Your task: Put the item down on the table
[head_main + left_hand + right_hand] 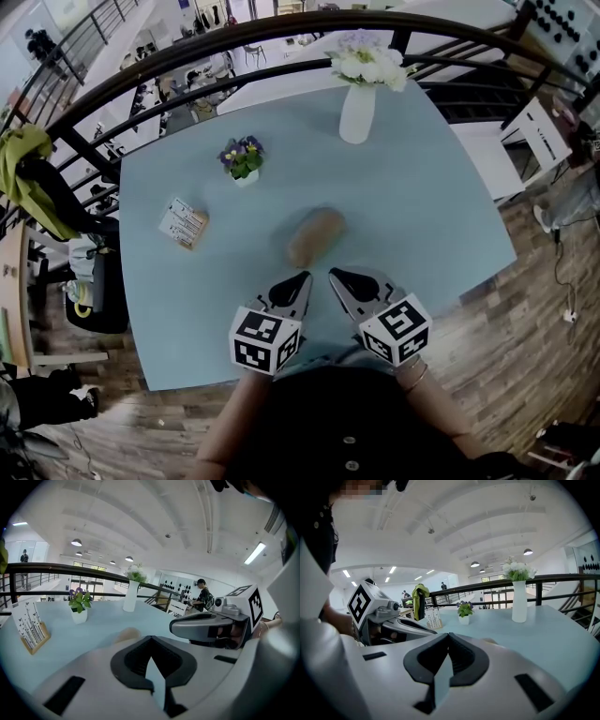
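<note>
While the bread loaf point(315, 236) lies flat on the pale blue table point(422, 216), just ahead of both tools, the left gripper point(302, 278) & right gripper point(336, 275) hover near the table's front edge w/ fingers pressed together, nothing btwn them. At left, a card point(184, 223) in a wooden stand: print too small to read. The potted plant point(243, 159) & white vase point(357, 111) stand farther back.

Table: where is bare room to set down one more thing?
The widest bare patch is the right side of the table, below the vase and right of the loaf. The near-left corner, below the card stand, is bare too. Crowded: between potted plant, card stand and loaf.
</note>
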`<state>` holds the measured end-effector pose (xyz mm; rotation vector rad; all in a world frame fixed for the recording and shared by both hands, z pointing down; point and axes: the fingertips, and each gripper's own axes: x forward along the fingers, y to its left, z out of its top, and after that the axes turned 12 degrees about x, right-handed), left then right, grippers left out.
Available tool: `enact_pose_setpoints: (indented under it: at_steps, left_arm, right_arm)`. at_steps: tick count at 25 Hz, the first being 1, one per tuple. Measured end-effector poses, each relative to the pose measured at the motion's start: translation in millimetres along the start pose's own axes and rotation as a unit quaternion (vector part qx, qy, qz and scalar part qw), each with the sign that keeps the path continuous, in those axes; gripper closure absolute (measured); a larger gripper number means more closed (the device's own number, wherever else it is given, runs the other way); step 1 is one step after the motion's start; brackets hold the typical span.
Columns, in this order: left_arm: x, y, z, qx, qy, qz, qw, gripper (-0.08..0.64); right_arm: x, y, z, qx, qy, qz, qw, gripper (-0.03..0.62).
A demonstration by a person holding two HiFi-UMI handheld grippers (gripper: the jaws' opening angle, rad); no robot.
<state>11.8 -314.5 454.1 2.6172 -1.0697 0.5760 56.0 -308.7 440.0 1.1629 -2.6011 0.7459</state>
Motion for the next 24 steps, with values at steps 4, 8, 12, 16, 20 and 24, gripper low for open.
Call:
enact_pose_setpoints:
  at_steps: [4,8,12,16,20,24]
  left_arm:
    - [1.5,1.3,0.0,0.007,0.007,-0.001,1.0000,0.545]
    - [3.5,0.2,0.3,0.008,0.009,-0.003,0.9999,0.545]
    - [6.1,0.3,-0.5,0.008,0.012,-0.005,0.9999,0.545]
    - [9.4,-1.1,0.9,0.008,0.013,-0.008,0.9999,0.545]
    - [12.4,-2.1,-0.1,0.008,0.017,-0.011,0.9998,0.545]
    - [14.3,-0.9,0.4,0.007,0.018,-0.013,0.9997,0.545]
  right_arm:
    - [0.6,-0.9,0.0,0.002,0.001,-0.001,1.000,0.588]
    - [1.0,-2.4,-0.8,0.002,0.002,-0.001,1.000,0.588]
    - [2.2,-3.8,-0.6,0.003,0.002,0.000,1.000,0.588]
    - [1.6,-9.0,0.0,0.003,0.002,-0.005,1.000,0.588]
    - [3.2,-11.2,-1.5,0.006,0.005,-0.002,1.000,0.588]
    - [5.7,-13.8,-2.8,0.010,0.008,-0.002,1.000,0.588]
